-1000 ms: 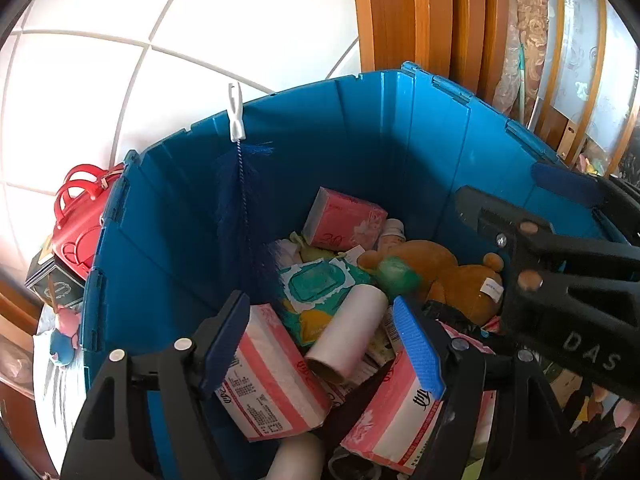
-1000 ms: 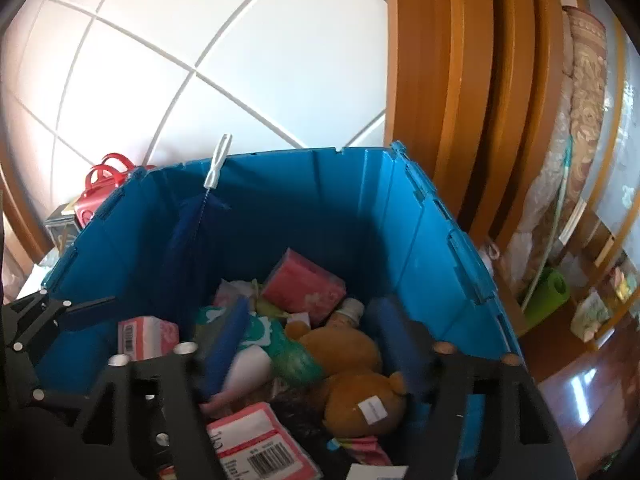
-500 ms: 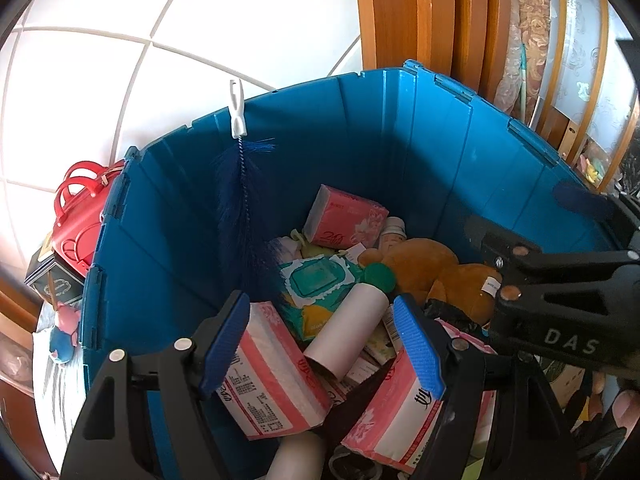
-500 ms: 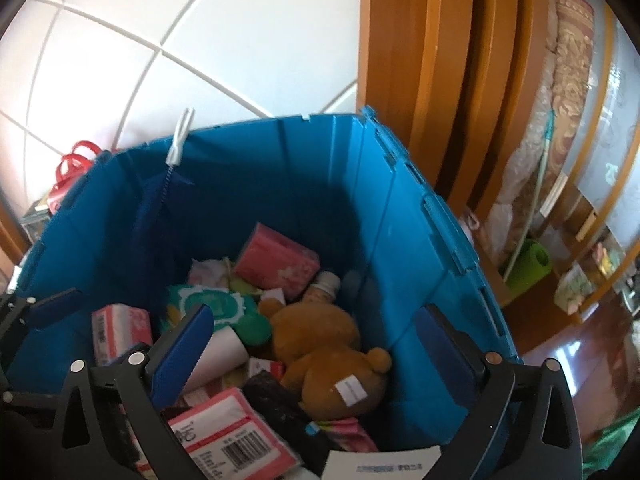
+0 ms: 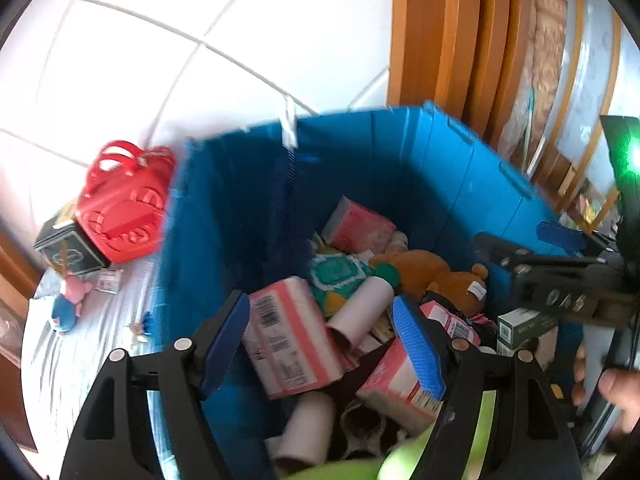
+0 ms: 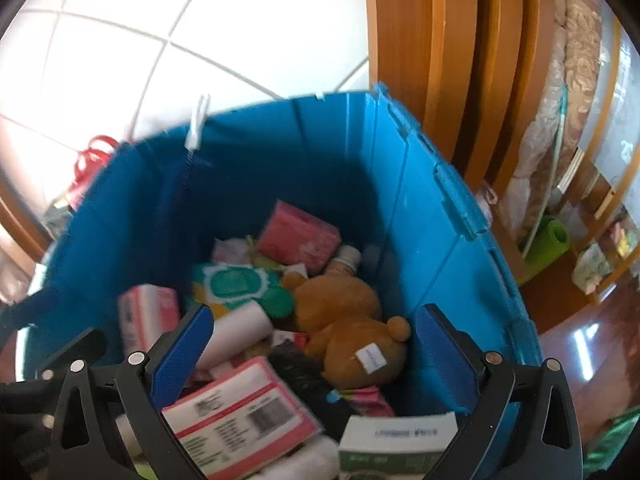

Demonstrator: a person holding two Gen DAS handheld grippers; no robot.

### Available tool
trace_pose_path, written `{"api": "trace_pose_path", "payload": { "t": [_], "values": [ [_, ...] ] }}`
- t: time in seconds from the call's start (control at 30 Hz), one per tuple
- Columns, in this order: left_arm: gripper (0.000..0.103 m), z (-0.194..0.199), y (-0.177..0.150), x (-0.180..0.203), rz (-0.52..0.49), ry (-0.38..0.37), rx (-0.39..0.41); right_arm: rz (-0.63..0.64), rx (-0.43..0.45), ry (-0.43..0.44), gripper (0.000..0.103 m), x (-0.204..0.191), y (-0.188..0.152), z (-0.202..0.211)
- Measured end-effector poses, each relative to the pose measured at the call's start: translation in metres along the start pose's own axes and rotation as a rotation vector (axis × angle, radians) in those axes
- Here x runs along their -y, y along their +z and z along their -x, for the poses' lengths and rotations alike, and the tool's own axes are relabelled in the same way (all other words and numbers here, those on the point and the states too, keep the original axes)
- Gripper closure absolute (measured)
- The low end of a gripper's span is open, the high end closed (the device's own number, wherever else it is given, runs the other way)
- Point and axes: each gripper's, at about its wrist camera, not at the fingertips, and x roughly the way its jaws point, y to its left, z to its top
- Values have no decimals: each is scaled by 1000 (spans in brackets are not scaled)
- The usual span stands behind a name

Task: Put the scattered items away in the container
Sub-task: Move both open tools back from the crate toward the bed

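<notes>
Left wrist view. We read the letters "DAS" on the black body of the right claw [image 5: 516, 244], which enters from the right edge. Barcodes show on a pink-and-white tissue pack [image 5: 290, 344] and on a white tag on the brown plush bear [image 5: 436, 276]; the print is too small to read. The left claw [image 5: 320, 336] stands partly open above the blue container [image 5: 224, 216]; its blue pads [image 5: 418, 346] press on nothing. A cardboard tube [image 5: 362, 308] and a green-lidded wipes pack [image 5: 340, 276] lie in the container beside the bear. Outside it, on the white floor to the left, stand a red bag [image 5: 124, 208], a dark box [image 5: 66, 250] and a small plush toy [image 5: 70, 302].

Right wrist view. We see a barcode label on a pink tissue pack [image 6: 240, 412] and a line of blurred print on a white-and-green box [image 6: 396, 438]; neither is legible. The right claw [image 6: 316, 356] has just been opening and stands wide, with nothing gripped. It hangs over the container [image 6: 420, 216], whose contents lie below: the bear [image 6: 344, 324], the wipes pack [image 6: 236, 282], another pink pack [image 6: 298, 236].
</notes>
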Motion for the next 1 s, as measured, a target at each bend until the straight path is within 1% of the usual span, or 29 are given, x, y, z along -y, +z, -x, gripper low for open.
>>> {"api": "trace_pose_path", "payload": {
  "t": [0.1, 0.17, 0.3, 0.43, 0.53, 0.6, 0.63, 0.77, 0.83, 0.93, 1.0],
  "values": [
    [29, 30, -13, -19, -8, 26, 51, -2, 64, 32, 0, -9, -1, 35],
    [29, 45, -22, -34, 6, 11, 66, 15, 90, 49, 0, -21, -2, 54],
    [29, 79, -44, -78, 45, -20, 139, 41, 136, 67, 0, -58, -11, 85],
    [29, 101, -64, -126, 59, -16, 183, 71, 183, 107, 0, -115, -25, 111],
    [29, 114, -82, -180, 88, -18, 205, 87, 226, 125, 0, -166, -36, 131],
    [29, 121, -95, -226, 105, 7, 207, 99, 254, 139, 0, -205, -44, 142],
    [29, 123, -100, -242, 107, 16, 207, 102, 267, 147, 0, -224, -48, 145],
    [29, 122, -120, -322, 105, 60, 207, 100, 311, 188, 0, -302, -57, 145],
    [29, 116, -125, -349, 111, 80, 200, 96, 323, 187, 0, -337, -62, 136],
    [29, 97, -132, -392, 139, 90, 161, 102, 282, 192, 0, -379, -70, 112],
    [29, 85, -137, -409, 145, 89, 142, 99, 247, 175, 0, -399, -74, 92]
  ]
}}
